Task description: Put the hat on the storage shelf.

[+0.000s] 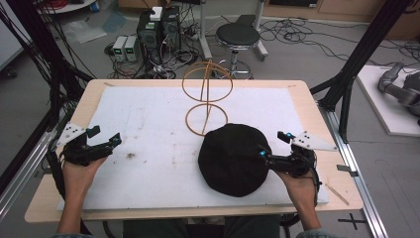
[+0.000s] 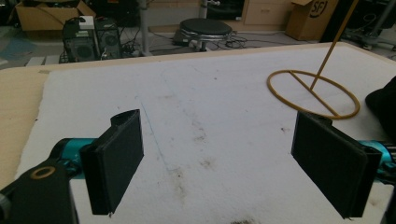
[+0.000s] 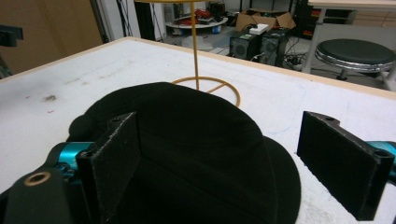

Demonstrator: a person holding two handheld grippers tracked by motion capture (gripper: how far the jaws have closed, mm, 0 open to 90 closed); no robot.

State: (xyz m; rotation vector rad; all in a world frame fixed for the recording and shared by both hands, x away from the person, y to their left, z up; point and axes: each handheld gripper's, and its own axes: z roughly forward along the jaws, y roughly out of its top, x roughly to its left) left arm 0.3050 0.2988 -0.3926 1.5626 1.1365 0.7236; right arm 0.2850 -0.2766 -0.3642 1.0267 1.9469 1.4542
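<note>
While open, right tool (image 1: pixel 266 154) meets hat (image 1: pixel 230 158) edge.

A light wooden table (image 1: pixel 307 106) carries a white, stained mat (image 1: pixel 148 129); beyond its far edge, on a grey floor (image 1: pixel 297 54), stands a round black stool (image 1: pixel 237 35) on a chrome base; left of it sit two black computer towers (image 1: pixel 158 30) and two small pale boxes (image 1: pixel 125 48) amid tangled cables (image 1: pixel 292 32); black frame struts (image 1: pixel 364 47) rise at the right; cardboard boxes (image 2: pixel 310 18) lie farther back, near wooden cabinets (image 2: pixel 264 11).
</note>
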